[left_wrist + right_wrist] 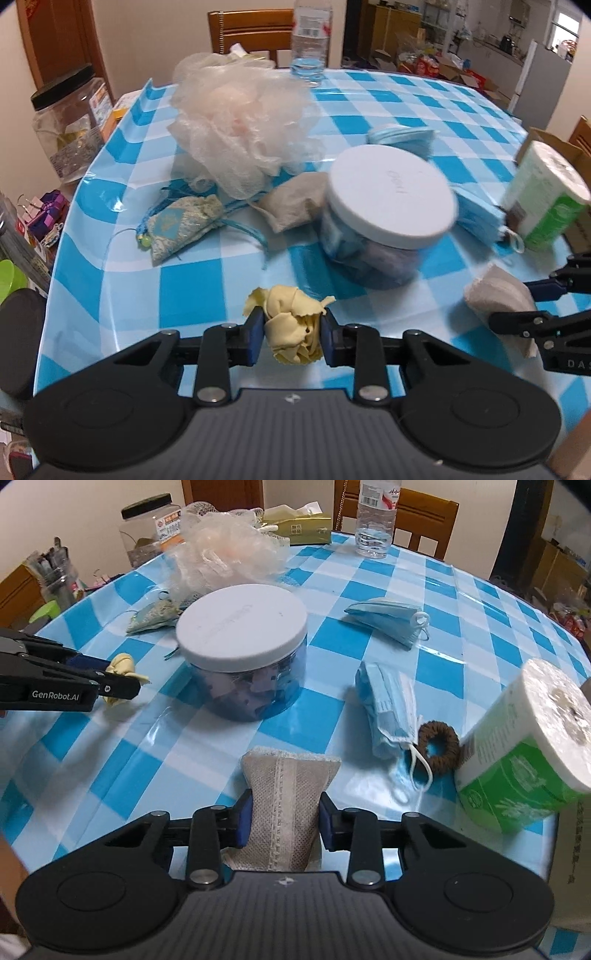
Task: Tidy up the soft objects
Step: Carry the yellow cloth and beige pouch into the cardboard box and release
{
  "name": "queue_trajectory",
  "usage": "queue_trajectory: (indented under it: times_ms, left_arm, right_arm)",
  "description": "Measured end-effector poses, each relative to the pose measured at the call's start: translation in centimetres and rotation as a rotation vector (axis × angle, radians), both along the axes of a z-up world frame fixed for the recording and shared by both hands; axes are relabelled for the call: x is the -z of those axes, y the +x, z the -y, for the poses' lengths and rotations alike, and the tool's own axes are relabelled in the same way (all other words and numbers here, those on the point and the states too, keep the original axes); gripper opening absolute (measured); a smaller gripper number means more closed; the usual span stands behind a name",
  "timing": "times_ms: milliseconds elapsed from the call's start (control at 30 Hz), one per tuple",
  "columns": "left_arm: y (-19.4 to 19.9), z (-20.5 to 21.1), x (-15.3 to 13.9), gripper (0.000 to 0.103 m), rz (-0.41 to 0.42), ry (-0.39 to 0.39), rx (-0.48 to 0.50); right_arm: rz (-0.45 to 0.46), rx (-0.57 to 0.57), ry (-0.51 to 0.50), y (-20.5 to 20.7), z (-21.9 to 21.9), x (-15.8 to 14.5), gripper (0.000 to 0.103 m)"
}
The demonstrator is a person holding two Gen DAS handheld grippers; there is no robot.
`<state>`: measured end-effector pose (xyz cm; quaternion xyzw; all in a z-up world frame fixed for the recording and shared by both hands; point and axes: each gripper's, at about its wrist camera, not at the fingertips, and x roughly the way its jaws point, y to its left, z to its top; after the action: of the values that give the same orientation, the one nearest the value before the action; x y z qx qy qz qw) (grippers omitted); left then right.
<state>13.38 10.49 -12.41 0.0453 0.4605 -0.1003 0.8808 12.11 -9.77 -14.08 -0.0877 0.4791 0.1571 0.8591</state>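
My left gripper (291, 330) is shut on a crumpled yellow cloth (291, 325), held just above the blue checked tablecloth; the right wrist view shows the same cloth (123, 666) at the left. My right gripper (284, 821) is shut on a grey fabric pouch (286, 790), also seen at the right edge of the left wrist view as the pouch (495, 291). A blue jar with a white lid (242, 627) stands mid-table. Beyond it lie a pale mesh bath puff (236, 125), a patterned sachet (184, 225), a second grey pouch (291, 205) and two folded blue masks (388, 622) (389, 705).
A brown hair tie (439, 747) lies beside a green-wrapped paper roll (524, 753) at the right. A water bottle (375, 524), a tissue box (299, 526) and a clear canister (147, 524) stand at the far side, with wooden chairs behind. The table's edge curves close on the left.
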Motion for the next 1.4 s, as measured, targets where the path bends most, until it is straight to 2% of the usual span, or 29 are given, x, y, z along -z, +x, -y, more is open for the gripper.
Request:
queue_trajectory:
  times_ms: [267,467,900,1200,1400]
  left_arm:
    - [-1.8,3.3,-3.1,0.029,0.013,-0.014,0.073]
    - [-2.9,7.3,-5.5,0.029,0.02,-0.033,0.167]
    - [-3.7,18.5,-8.8,0.029,0.045,-0.078,0.383]
    - [-3.6,26.2,-10.6,0.029,0.097,-0.08,0.492]
    - [-2.8,30.4,-11.2,0.029,0.137,-0.077,0.52]
  right_arm:
    - [0.012,-0.027,0.018,-2.6,2.4,-2.6,0.04]
    - [0.034,-0.025,0.017,-4.2,5.4,-4.6,0.04]
    - [0.119,0.076,-0.034,-7.2,16.3,-9.2,0.04]
    - [0.176,0.132,-0.083,-6.9,23.8,-10.6,0.04]
    - [0.217,0.158,-0.097,-5.5,27.5,-10.8,0.04]
